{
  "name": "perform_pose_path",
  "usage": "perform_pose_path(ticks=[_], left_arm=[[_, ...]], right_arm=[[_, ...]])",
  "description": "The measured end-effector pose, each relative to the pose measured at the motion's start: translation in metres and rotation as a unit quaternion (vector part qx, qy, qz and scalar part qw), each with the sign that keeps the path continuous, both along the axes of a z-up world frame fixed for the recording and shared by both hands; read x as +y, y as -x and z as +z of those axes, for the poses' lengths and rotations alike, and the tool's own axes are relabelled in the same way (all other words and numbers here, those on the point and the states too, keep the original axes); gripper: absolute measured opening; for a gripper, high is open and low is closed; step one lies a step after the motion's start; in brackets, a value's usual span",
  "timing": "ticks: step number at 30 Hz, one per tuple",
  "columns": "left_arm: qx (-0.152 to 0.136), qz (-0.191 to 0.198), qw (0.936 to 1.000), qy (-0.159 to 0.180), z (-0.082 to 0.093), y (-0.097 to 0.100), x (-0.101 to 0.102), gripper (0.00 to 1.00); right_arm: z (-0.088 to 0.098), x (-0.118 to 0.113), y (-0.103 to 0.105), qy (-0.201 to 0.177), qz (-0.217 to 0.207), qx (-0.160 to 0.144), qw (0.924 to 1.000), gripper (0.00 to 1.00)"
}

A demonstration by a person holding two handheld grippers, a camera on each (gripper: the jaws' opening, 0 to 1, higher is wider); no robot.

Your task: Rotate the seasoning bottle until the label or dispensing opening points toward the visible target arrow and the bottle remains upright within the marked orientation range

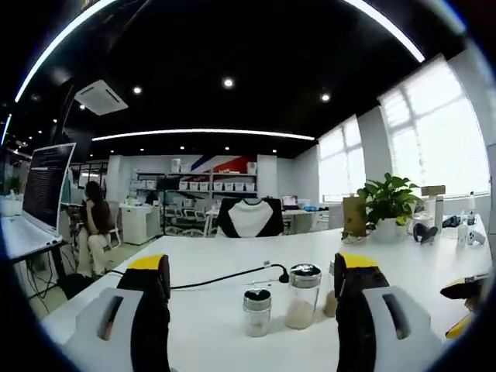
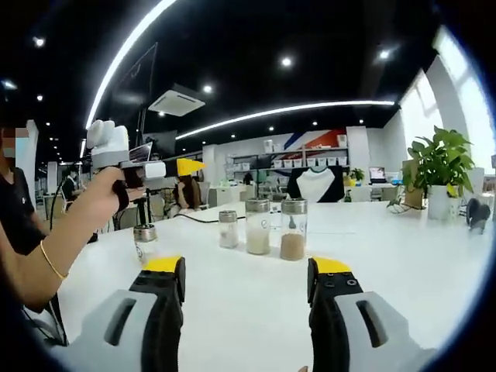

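Several glass seasoning bottles stand upright on the white table (image 1: pixel 201 256). In the left gripper view a short dark-lidded bottle (image 1: pixel 257 311) and a taller bottle of pale powder (image 1: pixel 304 296) sit between and just beyond my open left gripper (image 1: pixel 253 267). A third bottle (image 1: pixel 331 294) is half hidden by the right-hand jaw. The right gripper view has a row of bottles (image 2: pixel 228 229) (image 2: pixel 257 226) (image 2: pixel 293 229), plus a small one (image 2: pixel 145 241) off to the left. They stand well ahead of my open right gripper (image 2: pixel 246 267). A hand holds the left gripper (image 2: pixel 188 167) above the table.
A black cable (image 1: pixel 225 277) runs over the table behind the bottles. A potted plant (image 1: pixel 387 203) (image 2: pixel 438 163) stands at the far right of the table. The right gripper's yellow tips (image 1: pixel 462 306) show at the edge. A person's arm (image 2: pixel 54 248) reaches in.
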State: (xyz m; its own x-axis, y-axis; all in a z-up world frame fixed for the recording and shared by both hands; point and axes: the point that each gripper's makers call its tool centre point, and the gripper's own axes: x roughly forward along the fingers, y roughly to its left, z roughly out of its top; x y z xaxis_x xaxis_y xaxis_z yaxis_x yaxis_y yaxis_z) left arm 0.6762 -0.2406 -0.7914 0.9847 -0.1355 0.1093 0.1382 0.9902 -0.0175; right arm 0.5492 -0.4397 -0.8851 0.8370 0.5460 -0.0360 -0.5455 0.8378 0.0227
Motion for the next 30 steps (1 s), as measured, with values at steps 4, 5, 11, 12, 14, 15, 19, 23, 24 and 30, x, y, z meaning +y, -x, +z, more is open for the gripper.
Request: perform_pose_path(ticks=[4, 5, 11, 12, 14, 15, 19, 23, 24, 30], left_arm=[[0.011, 0.008, 0.9999, 0.009, -0.001, -0.019, -0.002, 0.93], [0.016, 0.015, 0.9998, 0.002, -0.001, -0.022, -0.001, 0.93], [0.004, 0.047, 0.9989, -0.001, 0.014, -0.043, 0.009, 0.92], [0.005, 0.049, 0.9988, -0.002, 0.014, -0.046, 0.01, 0.92], [0.011, 0.049, 0.9987, -0.005, 0.011, -0.05, 0.009, 0.91], [0.011, 0.05, 0.9987, -0.004, 0.009, -0.051, 0.009, 0.91], [0.016, 0.057, 0.9982, 0.01, -0.001, -0.062, 0.01, 0.91], [0.03, 0.054, 0.998, 0.014, -0.013, -0.076, 0.01, 0.89], [0.029, 0.054, 0.9979, 0.018, -0.016, -0.079, 0.011, 0.89], [0.029, 0.075, 0.9967, 0.009, -0.031, -0.093, 0.013, 0.86]], right_arm=[[0.0, 0.0, -0.001, 0.008, 0.001, -0.002, 1.0, 0.63], [0.0, 0.0, -0.001, 0.009, 0.0, -0.001, 1.0, 0.63], [0.0, -0.01, -0.006, 0.009, -0.01, 0.0, 0.9999, 0.63], [-0.001, -0.01, -0.006, 0.01, -0.011, 0.0, 0.9999, 0.62], [-0.001, -0.012, -0.007, 0.012, -0.015, 0.0, 0.9998, 0.62], [-0.001, -0.014, -0.008, 0.014, -0.017, -0.001, 0.9997, 0.61], [-0.002, -0.018, -0.01, 0.018, -0.026, 0.0, 0.9995, 0.6], [-0.004, -0.022, -0.014, 0.023, -0.03, 0.004, 0.9993, 0.6], [-0.005, -0.023, -0.015, 0.025, -0.031, 0.005, 0.9992, 0.6], [-0.016, -0.022, -0.02, 0.03, -0.029, 0.017, 0.999, 0.6]])
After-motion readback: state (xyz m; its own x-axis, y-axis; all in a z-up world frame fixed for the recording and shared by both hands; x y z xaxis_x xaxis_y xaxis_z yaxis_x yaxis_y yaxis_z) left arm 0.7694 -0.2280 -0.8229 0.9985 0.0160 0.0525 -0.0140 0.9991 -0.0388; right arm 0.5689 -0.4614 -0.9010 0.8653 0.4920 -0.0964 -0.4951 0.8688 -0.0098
